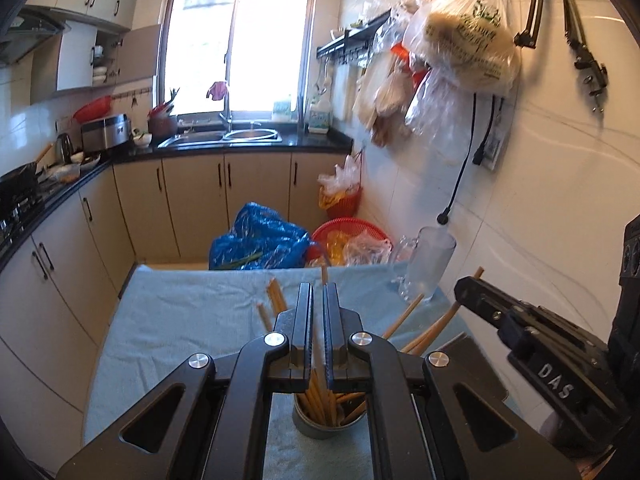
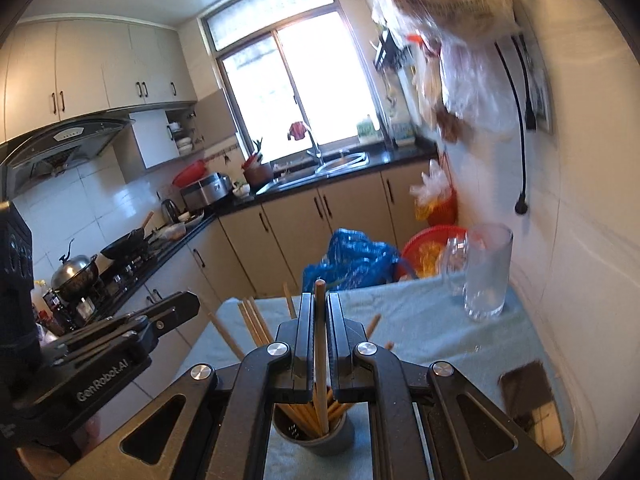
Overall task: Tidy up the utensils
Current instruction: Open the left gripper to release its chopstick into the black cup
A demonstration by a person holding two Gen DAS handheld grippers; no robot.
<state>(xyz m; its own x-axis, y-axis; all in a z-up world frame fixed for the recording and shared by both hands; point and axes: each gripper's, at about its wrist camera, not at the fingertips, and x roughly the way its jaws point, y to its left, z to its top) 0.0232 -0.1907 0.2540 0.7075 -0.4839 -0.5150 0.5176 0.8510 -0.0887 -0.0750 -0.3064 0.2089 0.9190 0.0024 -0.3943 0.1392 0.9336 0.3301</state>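
- Chopsticks (image 2: 316, 408) are standing in a small round metal cup (image 2: 312, 438) on the tabletop (image 2: 420, 332), which is wearing a light blue cloth. They are thin, tan sticks, and they are fanning out and leaning every which way.
- One chopstick (image 2: 320, 320) is sitting upright between the fingers of the right gripper (image 2: 320, 312), which are pinching it, with its low end down in the cup.
- The left gripper (image 1: 318, 300) is hovering over the same cup with its fingers almost together. I cannot tell if a stick is really being squeezed there.
- The cup is looking light and full, so a sideways push on a stick might be tipping it over and spilling them all.
- The two grippers are working very near each other, so they could be bumping.
- A tall clear glass mug (image 2: 486, 272) is standing near the far corner, and a wide swing could be knocking it off.
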